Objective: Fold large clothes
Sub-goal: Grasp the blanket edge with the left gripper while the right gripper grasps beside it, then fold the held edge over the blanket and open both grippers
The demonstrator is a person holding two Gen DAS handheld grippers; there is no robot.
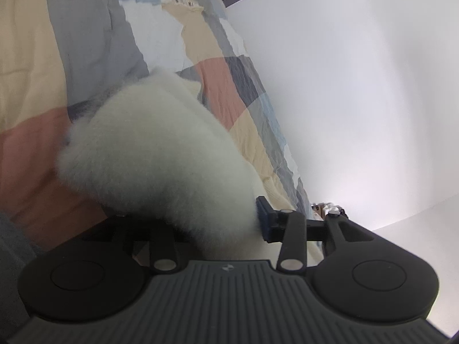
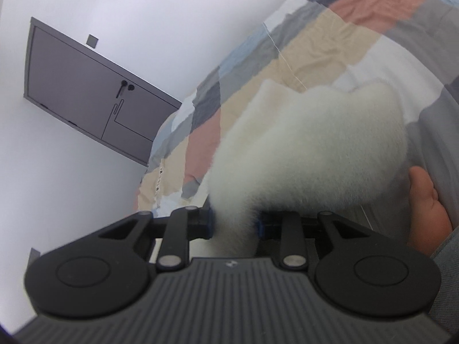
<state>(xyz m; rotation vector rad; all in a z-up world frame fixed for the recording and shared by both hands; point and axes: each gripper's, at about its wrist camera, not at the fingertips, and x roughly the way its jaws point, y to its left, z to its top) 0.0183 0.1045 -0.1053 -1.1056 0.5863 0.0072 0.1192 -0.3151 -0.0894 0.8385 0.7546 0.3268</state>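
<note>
A fluffy white garment (image 1: 155, 154) bulges up between the fingers of my left gripper (image 1: 200, 223), which is shut on it; its left finger is hidden under the fleece, and the blue pad of the right finger (image 1: 262, 218) presses its side. In the right wrist view the same white garment (image 2: 309, 143) is pinched between the blue pads of my right gripper (image 2: 233, 223), shut on a narrow bunch of it. The garment hangs over a patchwork quilt (image 1: 34, 86), which also shows in the right wrist view (image 2: 287, 57).
The quilt covers a bed that ends at a white wall (image 1: 358, 86). A grey door (image 2: 94, 100) stands in the wall (image 2: 71, 186). A bare hand (image 2: 424, 206) and grey sleeve (image 2: 447, 272) lie at the right, next to the garment.
</note>
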